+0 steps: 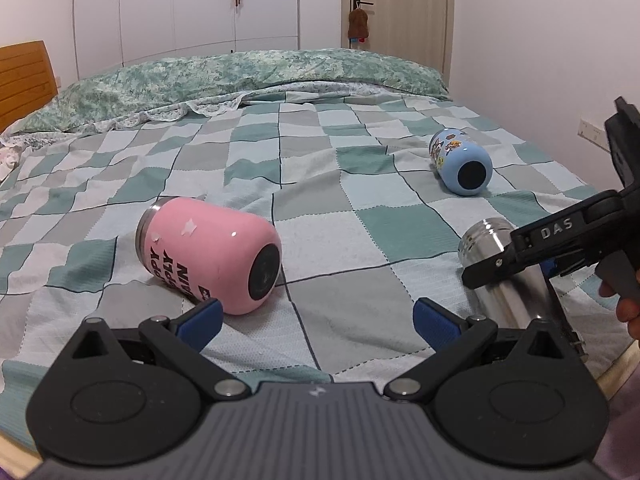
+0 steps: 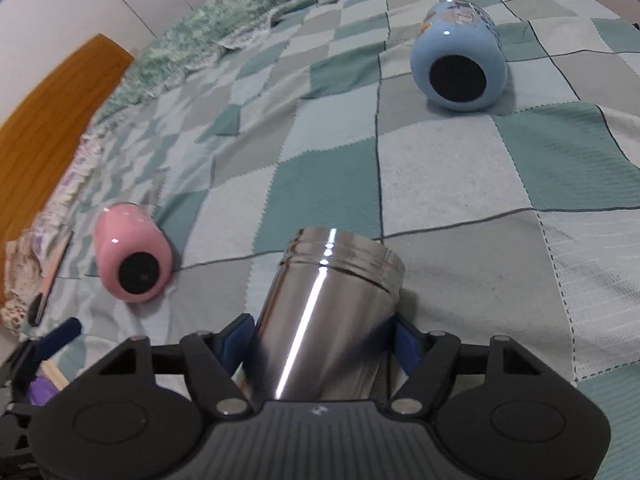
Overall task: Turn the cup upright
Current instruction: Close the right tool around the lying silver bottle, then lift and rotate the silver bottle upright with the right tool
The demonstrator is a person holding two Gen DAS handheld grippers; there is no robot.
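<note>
Three cups lie on their sides on the checked bed cover. The steel cup (image 2: pixel 328 312) sits between the blue pads of my right gripper (image 2: pixel 324 340), which is shut on its body; its mouth end points away from me. In the left wrist view the steel cup (image 1: pixel 508 276) lies at the right under the right gripper (image 1: pixel 496 264). The pink cup (image 1: pixel 208 252) lies just ahead and left of my left gripper (image 1: pixel 316 322), which is open and empty; it also shows in the right wrist view (image 2: pixel 134 258). The blue cartoon cup (image 1: pixel 460 162) lies farther back right; it also shows in the right wrist view (image 2: pixel 460 60).
A rumpled green duvet (image 1: pixel 224 80) lies along the bed's far side. A wooden headboard (image 1: pixel 24 76) stands at the left. Wardrobes and a door stand behind the bed. The bed's near edge (image 1: pixel 616 364) shows at the lower right.
</note>
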